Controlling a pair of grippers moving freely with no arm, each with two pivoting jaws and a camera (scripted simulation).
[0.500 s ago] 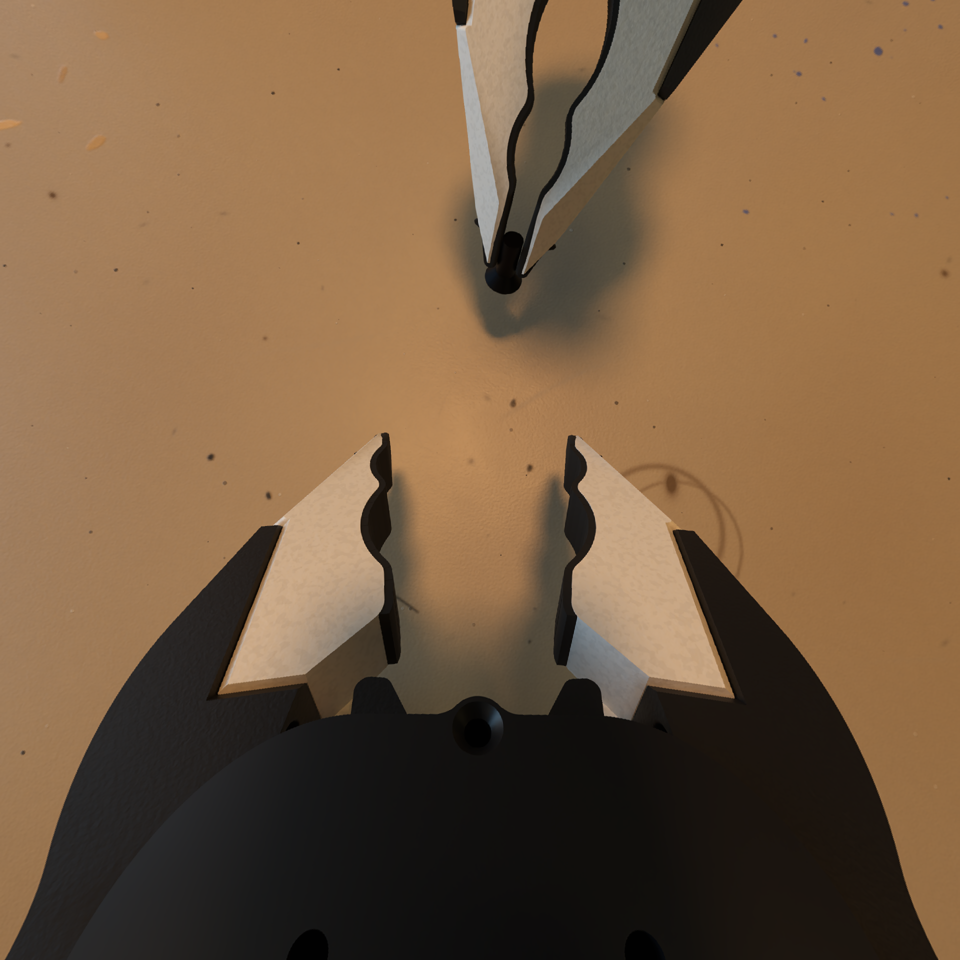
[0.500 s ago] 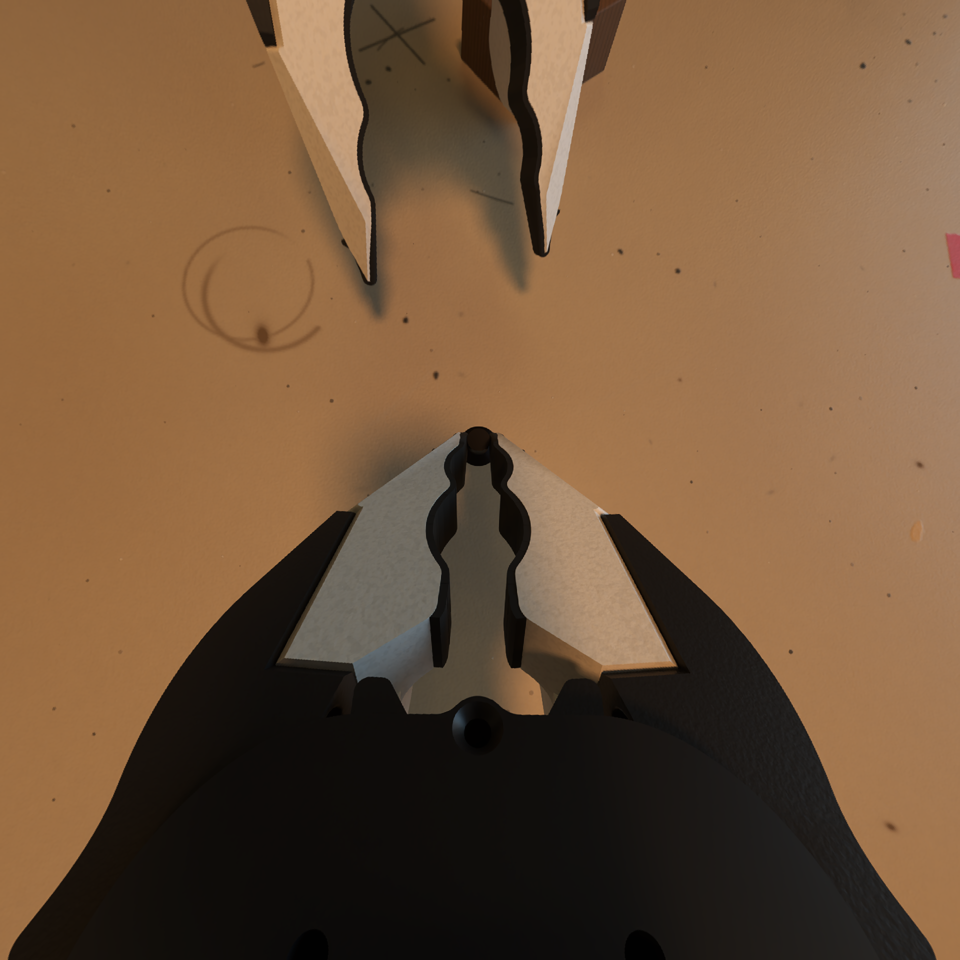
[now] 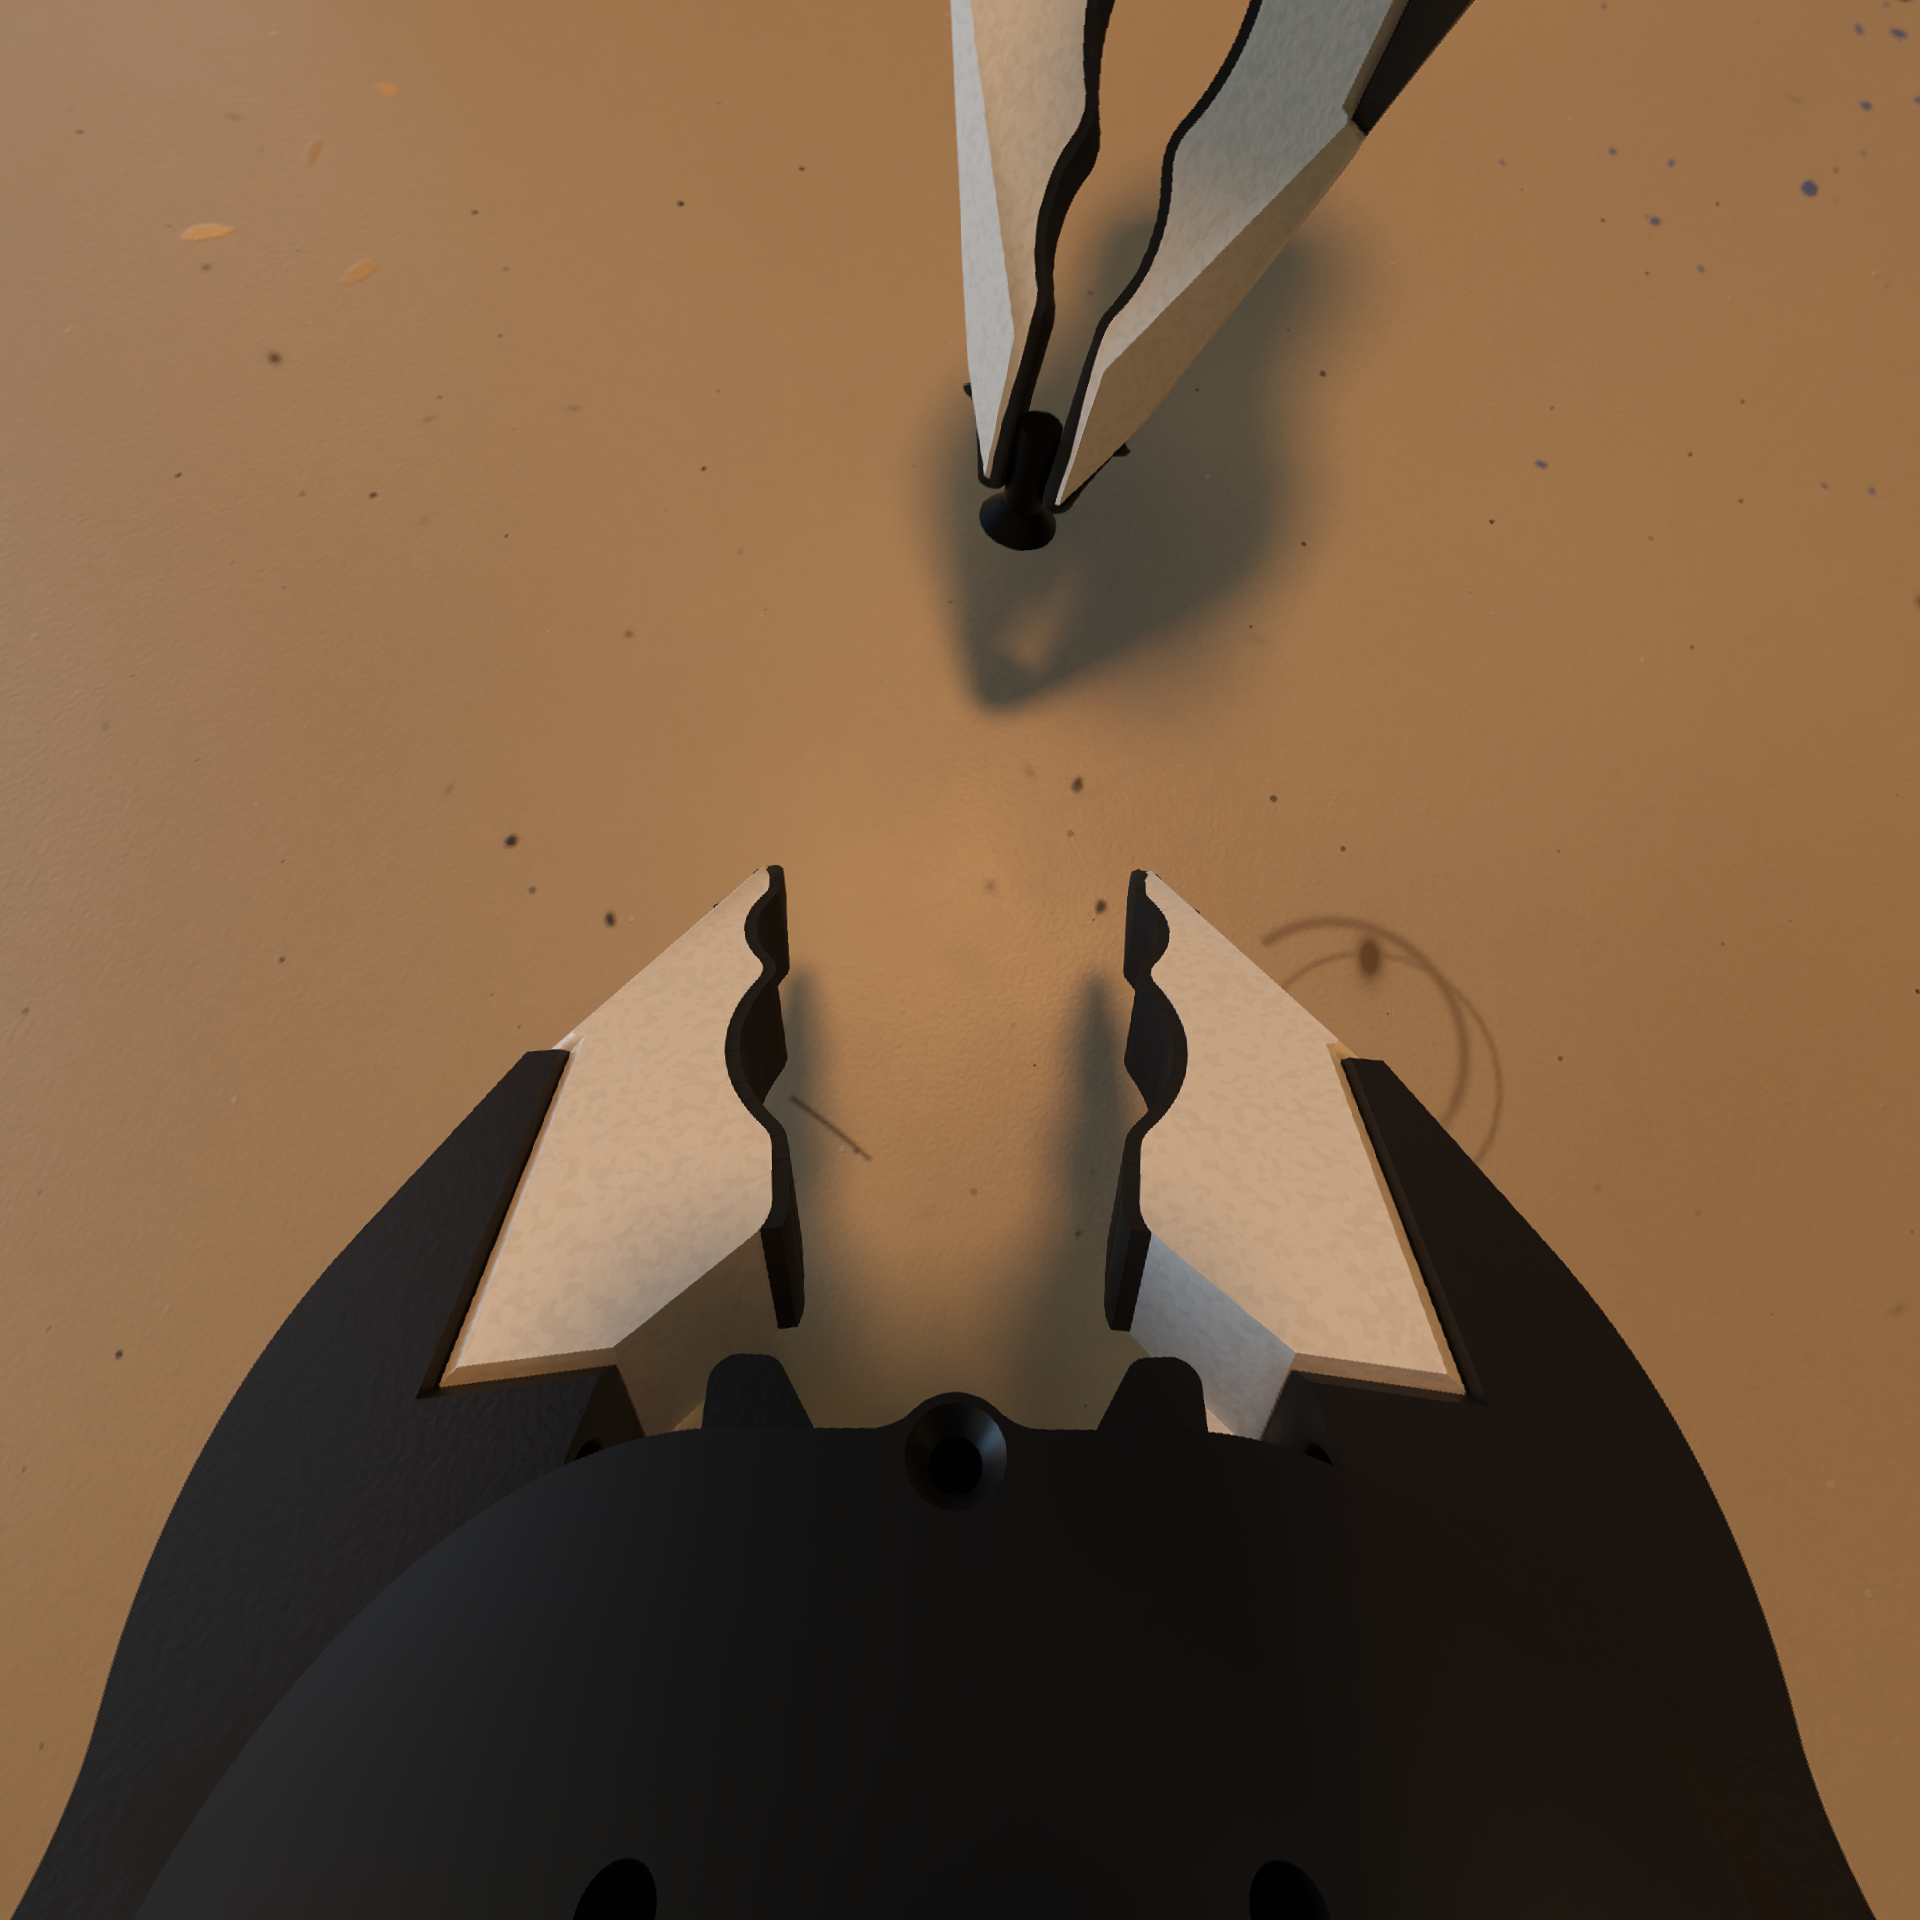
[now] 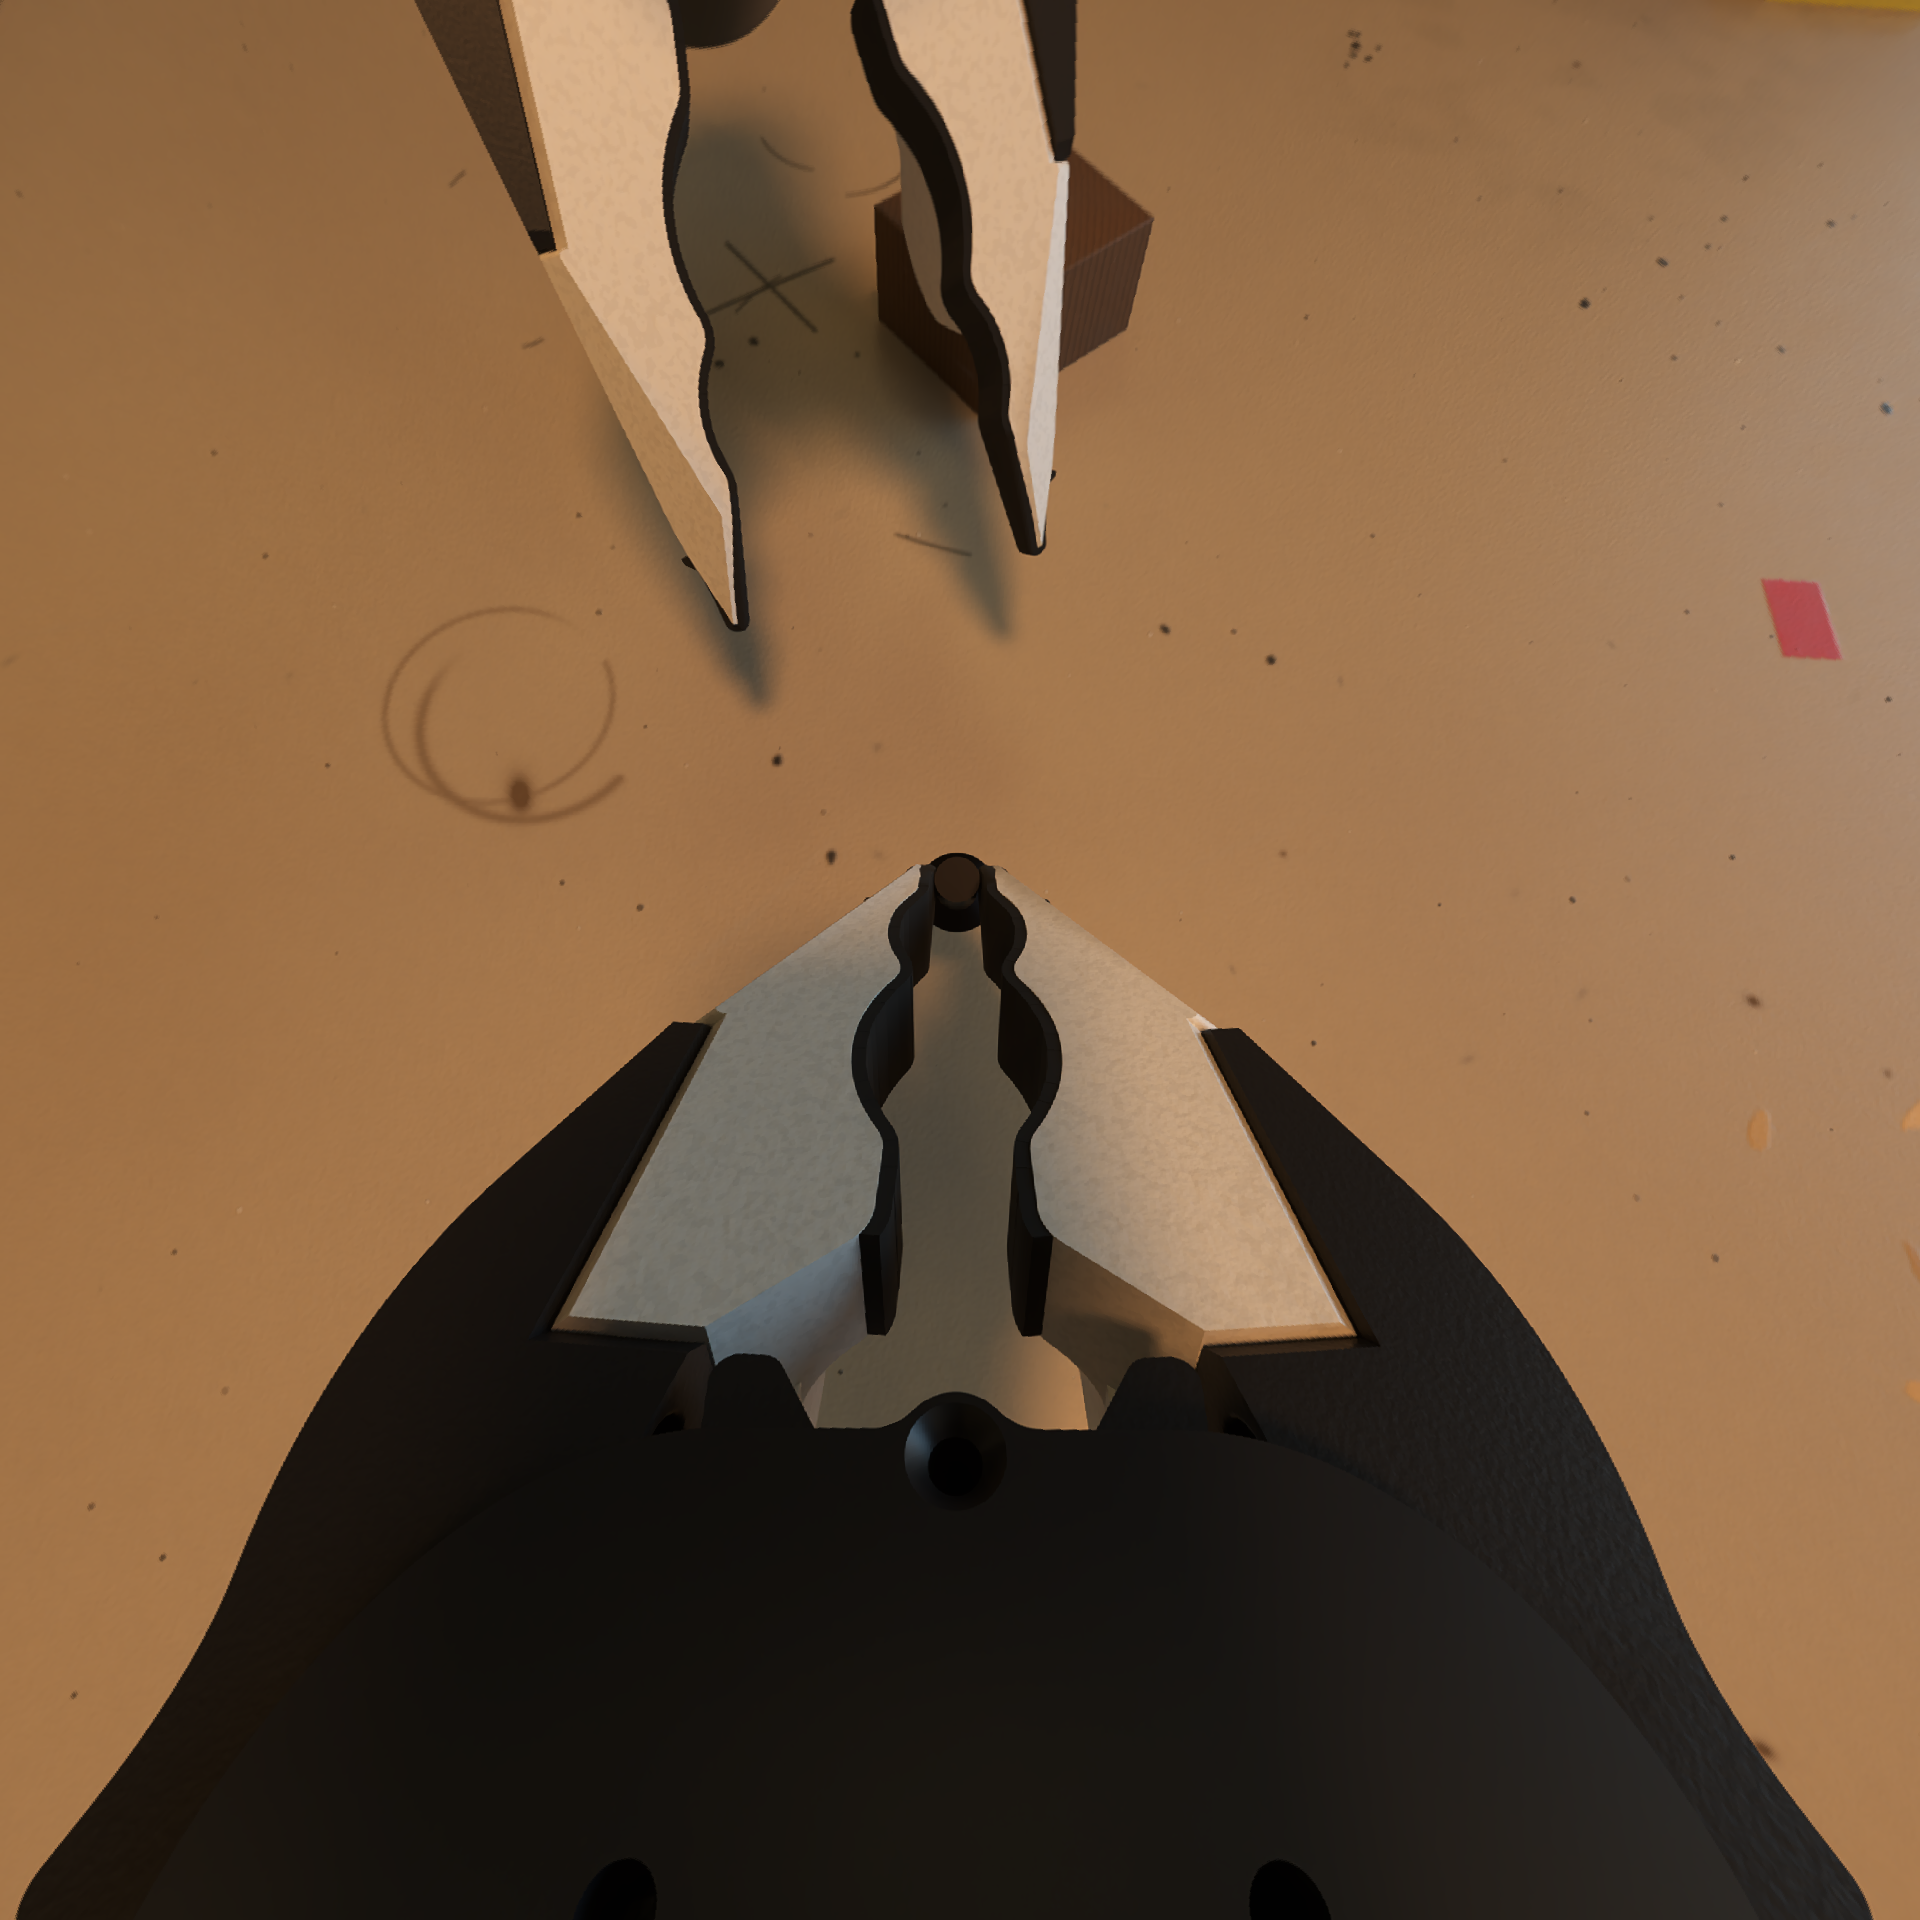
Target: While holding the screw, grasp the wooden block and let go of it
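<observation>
Dark brown wooden block [image 4: 1101,270], cube-shaped, finely ribbed faces.

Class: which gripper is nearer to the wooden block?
Left. In the right wrist view, the left gripper hangs with open jaws just in front of the block, one finger overlapping it. The right gripper, shut on the screw, sits farther back.

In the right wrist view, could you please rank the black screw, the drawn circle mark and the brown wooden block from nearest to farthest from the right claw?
1. Black screw, pinched at the right claw tips.
2. Drawn circle mark, ahead left.
3. Brown wooden block, far ahead, behind the open left claw.
</observation>
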